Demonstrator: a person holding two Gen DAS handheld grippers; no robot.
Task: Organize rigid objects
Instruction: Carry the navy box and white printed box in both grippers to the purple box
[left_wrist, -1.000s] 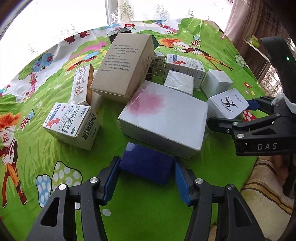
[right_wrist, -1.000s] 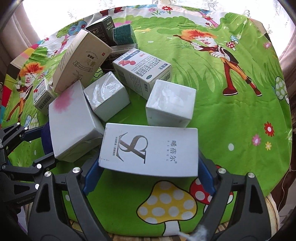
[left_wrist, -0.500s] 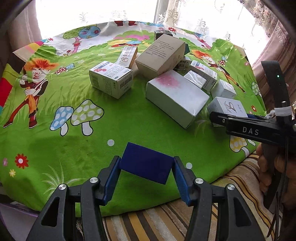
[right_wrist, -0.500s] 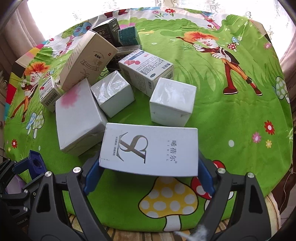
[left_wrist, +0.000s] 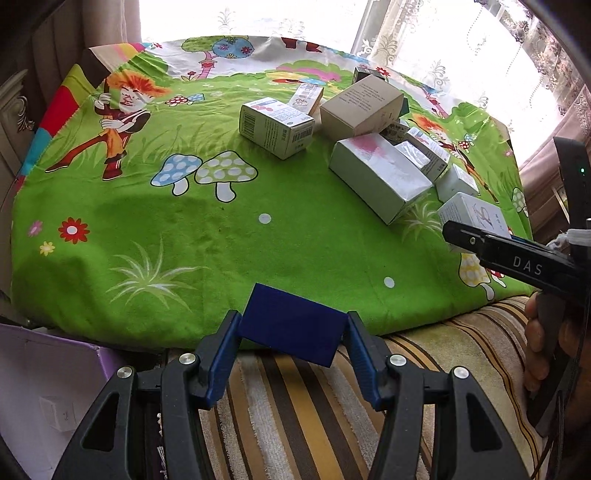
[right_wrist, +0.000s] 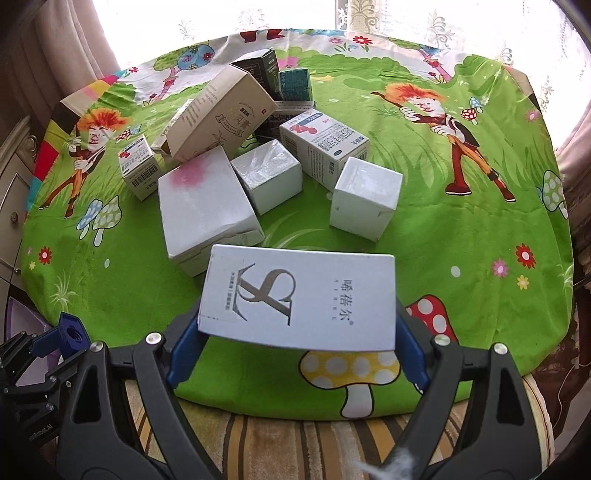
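Left tool (left_wrist: 291, 341) clamps a dark blue box (left_wrist: 291, 325) just past the near edge of the bench (left_wrist: 184, 240), above a striped cushion (left_wrist: 295, 413). Right tool (right_wrist: 295, 343) grips a white logo box (right_wrist: 299, 299) (printed face up) over the same edge. The remaining cartons, among them a pink-stained white box (right_wrist: 205, 206) and a tan box (right_wrist: 221, 116), cluster mid-bench toward the far edge.

My left gripper (left_wrist: 291, 343) has black skeleton arms with triangular cutouts, silver screws and blue finger pads (left_wrist: 221, 354). My right gripper (right_wrist: 297, 350) is built the same; white "DAS" lettering marks its side in the left view.
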